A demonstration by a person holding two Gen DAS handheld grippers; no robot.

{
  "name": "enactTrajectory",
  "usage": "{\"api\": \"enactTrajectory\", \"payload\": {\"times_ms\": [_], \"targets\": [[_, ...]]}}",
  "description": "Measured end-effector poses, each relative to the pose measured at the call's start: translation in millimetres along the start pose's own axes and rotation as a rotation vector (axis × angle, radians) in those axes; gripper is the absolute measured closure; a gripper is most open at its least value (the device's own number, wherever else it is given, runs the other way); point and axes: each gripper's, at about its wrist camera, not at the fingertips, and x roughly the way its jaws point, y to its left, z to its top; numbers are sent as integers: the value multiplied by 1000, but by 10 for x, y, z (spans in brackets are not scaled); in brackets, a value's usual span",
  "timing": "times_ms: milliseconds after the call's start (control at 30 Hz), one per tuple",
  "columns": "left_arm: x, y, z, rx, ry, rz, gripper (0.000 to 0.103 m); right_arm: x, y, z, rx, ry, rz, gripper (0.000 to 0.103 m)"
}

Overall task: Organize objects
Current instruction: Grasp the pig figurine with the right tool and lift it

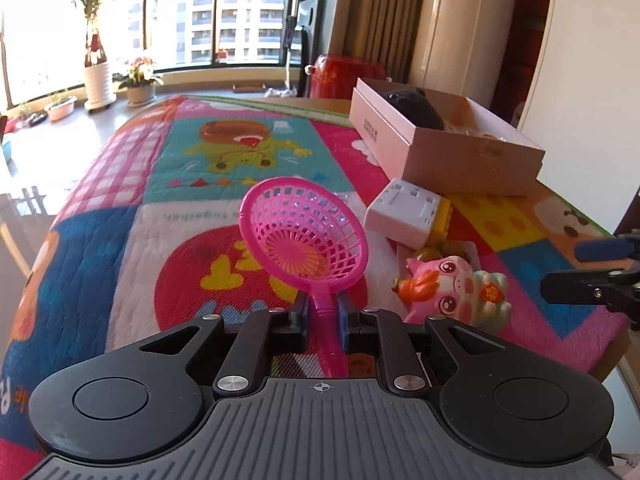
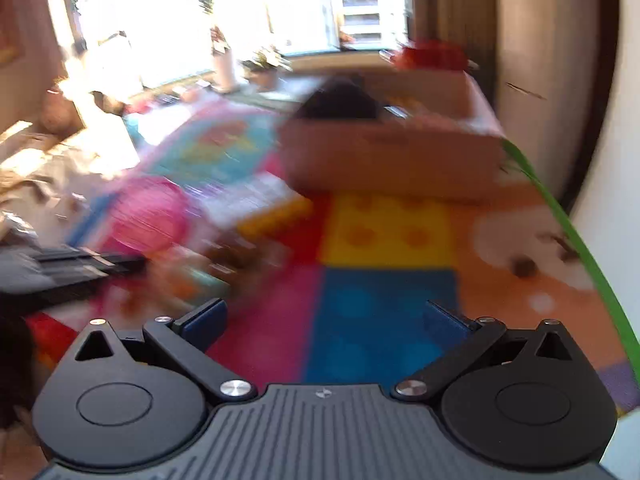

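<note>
Strainer (image 1: 306, 232), pink plastic, gripped by its handle in the left tongs (image 1: 323, 314), basket raised above the quilted mat (image 1: 160, 184) on the desk.

Left tongs closed tight on the handle, basket tilted up and facing the camera. Right of it on the mat: pink pig toy (image 1: 452, 290), just beyond it a white block (image 1: 404, 214) resting against a yellow brick (image 1: 442, 218). Open cardboard box (image 1: 448, 148) farther back, dark object inside; what it is cannot be told. Right tongs (image 2: 326, 322) spread wide, holding nothing, over the blue and pink squares of the mat; that view is heavily blurred. Tips of the right tongs show at the right edge of the left view, near the pig toy.
</note>
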Motion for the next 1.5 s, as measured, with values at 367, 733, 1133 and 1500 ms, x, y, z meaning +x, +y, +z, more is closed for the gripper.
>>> {"api": "enactTrajectory", "payload": {"times_ms": [367,733,1133,1500], "targets": [[-6,104,9,-31,-7,-28,87,384,603,-36,-119,81,-17,0],[8,74,10,-42,-7,-37,87,164,427,-40,-112,-3,-90,0],[0,133,-6,-48,4,-16,87,600,616,264,-87,66,-44,30],[54,61,19,-38,-2,6,87,69,488,118,-119,-48,-101,31]]}}
